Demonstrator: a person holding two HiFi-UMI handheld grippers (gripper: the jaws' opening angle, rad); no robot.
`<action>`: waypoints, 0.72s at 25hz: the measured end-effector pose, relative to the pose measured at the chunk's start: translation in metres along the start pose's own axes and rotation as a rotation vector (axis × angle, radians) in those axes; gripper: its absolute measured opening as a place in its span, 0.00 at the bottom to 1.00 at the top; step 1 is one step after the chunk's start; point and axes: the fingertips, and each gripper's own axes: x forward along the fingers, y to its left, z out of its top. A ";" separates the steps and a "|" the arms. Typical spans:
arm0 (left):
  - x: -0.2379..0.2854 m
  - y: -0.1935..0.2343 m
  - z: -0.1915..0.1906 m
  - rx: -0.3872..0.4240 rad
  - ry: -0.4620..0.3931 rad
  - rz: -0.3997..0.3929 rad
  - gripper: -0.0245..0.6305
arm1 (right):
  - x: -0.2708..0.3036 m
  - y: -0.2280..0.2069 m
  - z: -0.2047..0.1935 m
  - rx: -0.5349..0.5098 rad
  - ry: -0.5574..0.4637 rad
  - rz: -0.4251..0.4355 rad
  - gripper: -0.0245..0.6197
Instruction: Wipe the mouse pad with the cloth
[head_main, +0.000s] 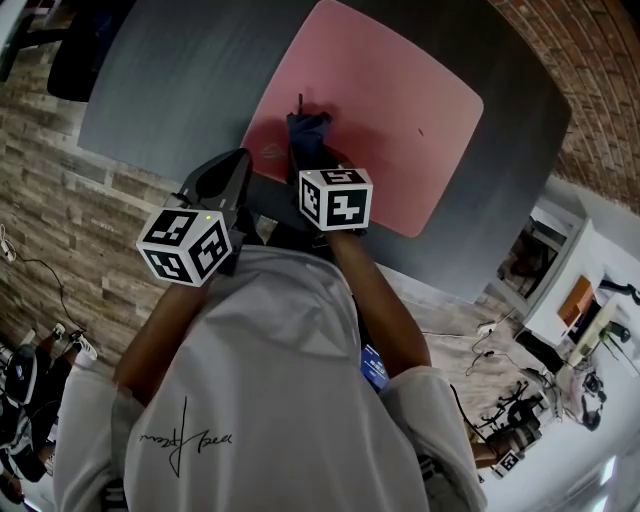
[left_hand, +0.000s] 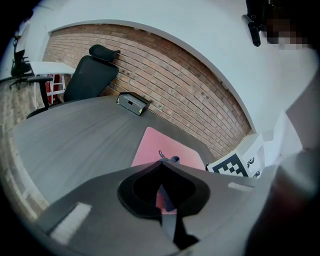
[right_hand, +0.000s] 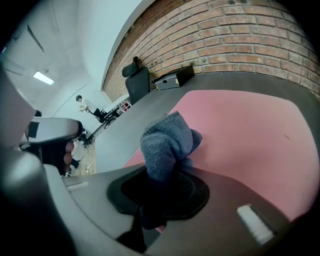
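Cloth (right_hand: 166, 140): one, blue-grey knit, bunched into a wad. The right gripper (right_hand: 161, 176) has its jaws clamped on it. The wad sits over the pad's near-left corner, likely so a soft end meets the surface.
Mouse pad (head_main: 400, 110): one, pink, flat on the grey table (head_main: 170, 80). I cannot tell whether the cloth touches it.
Left gripper (left_hand: 162, 161): jaws together on nothing, held beside the pad's near edge, probably to leave the wiping path free.
Grippers: two.
Beyond: one office chair (left_hand: 92, 75) and one dark box (left_hand: 132, 102) by the brick wall.
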 end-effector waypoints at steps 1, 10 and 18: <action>0.000 -0.001 0.000 0.001 0.000 0.003 0.05 | 0.001 -0.001 0.001 0.001 -0.001 0.004 0.15; 0.009 -0.011 0.008 -0.001 0.002 0.028 0.05 | 0.005 -0.009 0.015 0.009 -0.021 0.034 0.15; 0.012 -0.021 0.015 0.018 0.004 0.035 0.05 | 0.007 -0.017 0.027 0.025 -0.042 0.050 0.15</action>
